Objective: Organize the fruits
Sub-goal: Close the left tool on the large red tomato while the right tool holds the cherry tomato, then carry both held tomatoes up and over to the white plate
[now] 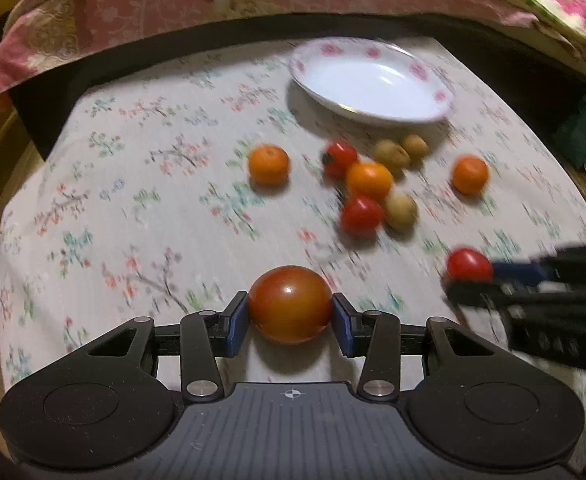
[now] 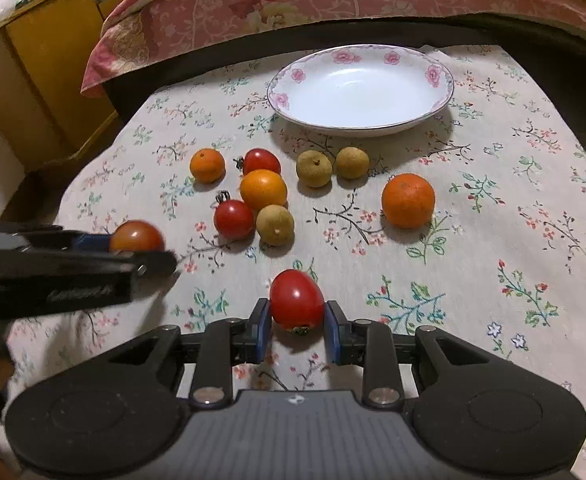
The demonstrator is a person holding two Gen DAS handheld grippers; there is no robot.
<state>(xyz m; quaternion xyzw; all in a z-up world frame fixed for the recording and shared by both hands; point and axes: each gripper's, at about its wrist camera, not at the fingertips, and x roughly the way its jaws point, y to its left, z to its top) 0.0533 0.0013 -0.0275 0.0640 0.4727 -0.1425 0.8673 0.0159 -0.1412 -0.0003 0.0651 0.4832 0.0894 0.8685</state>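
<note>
On the cloth: most of the fruit lies loose on the flowered tablecloth, in front of the plate
Plate: bare white inside, nothing in it; by that I judge the sorting barely begun
Left gripper: pinching a large tomato between its blue pads; the pads touch both sides of it (the view is blurred, so whether it has left the cloth I cannot tell)
Right gripper: pinching a small tomato, stem end turned down, close over the cloth
Loose oranges: three; a small one at the left, a mid one in the cluster, the biggest apart at the right
Loose tomatoes: two; one touching the mid orange, one just below it
Brown fruits: three (longans, by the look); two side by side near the plate, one beside the lower tomato
Done: two tomatoes gripped, one per hand; nothing delivered
Left: both held tomatoes to be carried to the plate, presumably; then eight loose pieces to gather or group
Risk: soft skins may bruise under a hard squeeze
</note>
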